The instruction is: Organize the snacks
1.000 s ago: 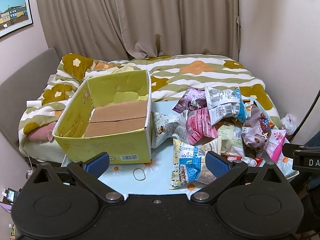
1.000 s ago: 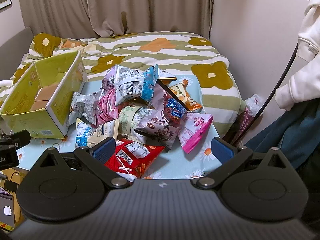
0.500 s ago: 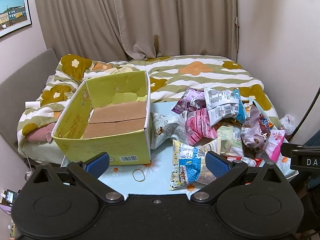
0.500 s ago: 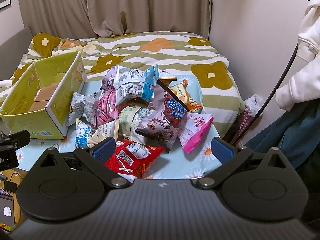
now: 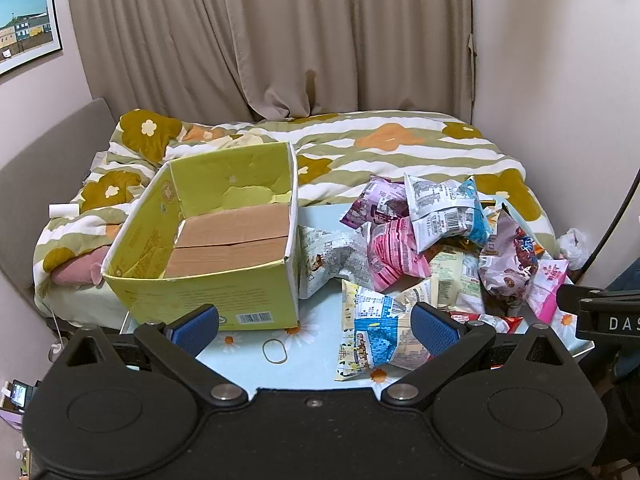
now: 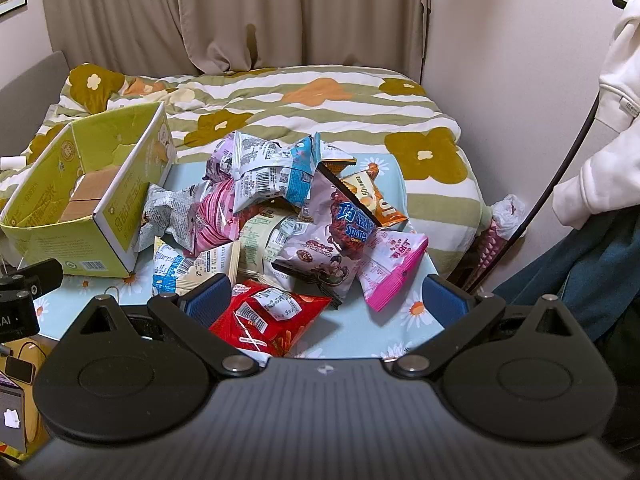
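Note:
A pile of snack bags (image 5: 432, 240) lies on a light blue flowered table (image 5: 248, 356); the pile also shows in the right wrist view (image 6: 288, 216). An empty yellow-green cardboard box (image 5: 216, 240) stands left of the pile, also seen in the right wrist view (image 6: 88, 196). My left gripper (image 5: 314, 326) is open and empty, held above the table's near edge, with a blue and yellow bag (image 5: 372, 328) near its right finger. My right gripper (image 6: 326, 302) is open and empty over a red bag (image 6: 272, 316). A pink bag (image 6: 394, 268) lies right of the red one.
A rubber band (image 5: 274, 350) lies on the table in front of the box. A bed with a flowered striped quilt (image 5: 360, 148) stands behind the table, with curtains beyond. A white garment (image 6: 608, 120) and a dark cable (image 6: 560, 176) hang at the right.
Both grippers have stayed open and almost still. The left view has shifted very slightly. Nothing on the table has moved.

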A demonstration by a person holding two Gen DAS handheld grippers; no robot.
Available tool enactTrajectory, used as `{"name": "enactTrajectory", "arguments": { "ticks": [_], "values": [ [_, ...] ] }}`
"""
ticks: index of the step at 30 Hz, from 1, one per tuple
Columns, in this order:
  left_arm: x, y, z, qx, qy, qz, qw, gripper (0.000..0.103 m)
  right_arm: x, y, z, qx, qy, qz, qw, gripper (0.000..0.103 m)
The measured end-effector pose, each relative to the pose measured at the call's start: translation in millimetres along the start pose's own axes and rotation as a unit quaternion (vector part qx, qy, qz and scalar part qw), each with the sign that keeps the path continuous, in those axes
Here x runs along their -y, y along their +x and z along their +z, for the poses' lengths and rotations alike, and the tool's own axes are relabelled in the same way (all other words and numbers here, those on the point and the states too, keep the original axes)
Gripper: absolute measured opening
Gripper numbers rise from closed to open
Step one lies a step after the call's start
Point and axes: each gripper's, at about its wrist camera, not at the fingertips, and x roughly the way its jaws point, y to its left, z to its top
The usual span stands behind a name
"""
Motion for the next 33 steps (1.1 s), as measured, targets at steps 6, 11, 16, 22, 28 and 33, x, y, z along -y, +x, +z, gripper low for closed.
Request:
{"name": "enactTrajectory", "arguments": {
  "ticks": [6, 11, 16, 22, 28, 33],
  "values": [
    [4.4, -0.5, 2.3, 0.0, 0.0, -0.002, 1.0, 0.103, 0.2, -0.1, 0.0, 0.001, -0.002, -0.001, 1.0, 0.103],
    [8.6, -1.1, 3.9, 0.003, 0.002, -0.009, 1.0, 0.103, 1.4, 0.0, 0.8, 0.0, -0.004, 0.0, 1.0, 0.103],
    [10.6, 6.5, 7.3, -0.008, -0.008, -0.03, 0.9995, 0.103, 10.5, 4.6, 3.4, -0.011, -0.01, 0.008, 1.0, 0.103],
    [18.7, 41.7, 0.1, -0.038, 0.0, -0.047, 0.9982, 0.103, 15.6, 34.9, -5.4, -0.043, -0.029, 0.024, 0.998, 0.103],
    [12.8, 89.3, -2.8, -0.075, 0.001, -0.1, 0.9921, 0.103, 21.3, 69.1, -19.6, -0.085, 0.02, 0.075, 0.993, 0.103],
    [8.6, 136.8, -4.1, -0.109, 0.01, -0.145, 0.9834, 0.103, 22.4, 92.7, -25.1, -0.116, 0.076, 0.1, 0.985, 0.103]
  ]
}}
